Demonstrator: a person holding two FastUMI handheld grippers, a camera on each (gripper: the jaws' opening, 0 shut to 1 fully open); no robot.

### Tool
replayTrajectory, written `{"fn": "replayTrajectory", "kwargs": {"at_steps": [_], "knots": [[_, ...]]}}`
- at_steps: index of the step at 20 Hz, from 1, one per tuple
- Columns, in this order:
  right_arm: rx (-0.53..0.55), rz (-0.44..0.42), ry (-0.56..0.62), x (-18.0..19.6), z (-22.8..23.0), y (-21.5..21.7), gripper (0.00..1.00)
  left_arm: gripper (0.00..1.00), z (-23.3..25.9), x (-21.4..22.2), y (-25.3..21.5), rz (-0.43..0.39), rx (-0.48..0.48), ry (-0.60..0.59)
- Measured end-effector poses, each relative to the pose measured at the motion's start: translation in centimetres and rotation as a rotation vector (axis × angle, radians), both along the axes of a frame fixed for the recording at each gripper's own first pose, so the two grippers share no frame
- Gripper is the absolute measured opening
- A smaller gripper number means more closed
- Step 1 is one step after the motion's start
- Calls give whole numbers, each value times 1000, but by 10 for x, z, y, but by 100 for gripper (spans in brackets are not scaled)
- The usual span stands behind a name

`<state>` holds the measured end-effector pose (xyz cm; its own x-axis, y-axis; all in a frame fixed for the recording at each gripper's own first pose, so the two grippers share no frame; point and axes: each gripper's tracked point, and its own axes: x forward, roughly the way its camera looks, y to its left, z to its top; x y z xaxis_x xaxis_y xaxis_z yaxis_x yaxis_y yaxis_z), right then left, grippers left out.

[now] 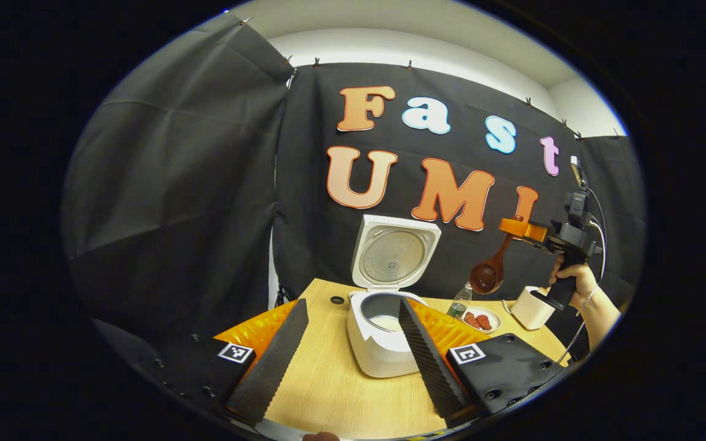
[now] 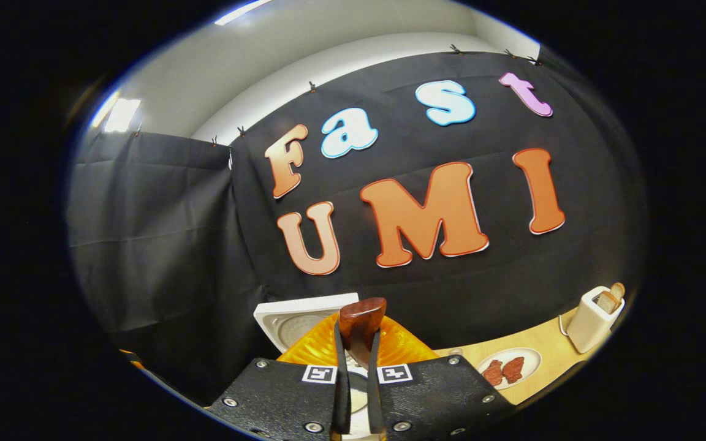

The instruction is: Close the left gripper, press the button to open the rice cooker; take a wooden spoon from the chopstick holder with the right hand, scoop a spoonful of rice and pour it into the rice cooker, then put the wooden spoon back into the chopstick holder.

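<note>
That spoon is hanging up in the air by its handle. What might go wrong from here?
1. The right gripper pinches the wooden spoon only near its handle end, bowl dangling; it may swing or slip.
2. The rice cooker lid stands upright; the spoon could knock it on approach.
3. A bottle and plate stand beside the cooker, easy to hit.

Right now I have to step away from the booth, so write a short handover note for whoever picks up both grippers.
Left gripper: open, empty, held low over the table in front of the rice cooker.
Right gripper: shut on the wooden spoon, held up in the air to the right of the cooker, bowl hanging down.
Chopstick holder: far right of the table, beside a plate and a bottle.
Done: cooker lid is up; spoon is out of the holder.
Left: whether rice has been scooped or poured cannot be told. Finish that, then return the spoon to the holder.
</note>
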<state>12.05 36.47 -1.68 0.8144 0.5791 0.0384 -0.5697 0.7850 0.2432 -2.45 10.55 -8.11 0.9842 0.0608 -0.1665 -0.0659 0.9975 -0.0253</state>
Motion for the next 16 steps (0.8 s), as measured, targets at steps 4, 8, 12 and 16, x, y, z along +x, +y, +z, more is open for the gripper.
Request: {"fn": "replayTrajectory", "kwargs": {"at_steps": [4, 8, 12, 16], "knots": [[7, -76, 17, -8, -4, -61, 10, 100, 4, -3, -14, -25, 4, -9], [21, -145, 38, -13, -15, -122, 10, 100, 7, -7, -27, -39, 28, -18], [24, -222, 69, -20, -36, -173, 10, 100, 4, -4, -48, -69, 26, -14], [35, -259, 126, -32, -73, -211, 10, 100, 2, -2, -64, -94, 24, -8]]}}
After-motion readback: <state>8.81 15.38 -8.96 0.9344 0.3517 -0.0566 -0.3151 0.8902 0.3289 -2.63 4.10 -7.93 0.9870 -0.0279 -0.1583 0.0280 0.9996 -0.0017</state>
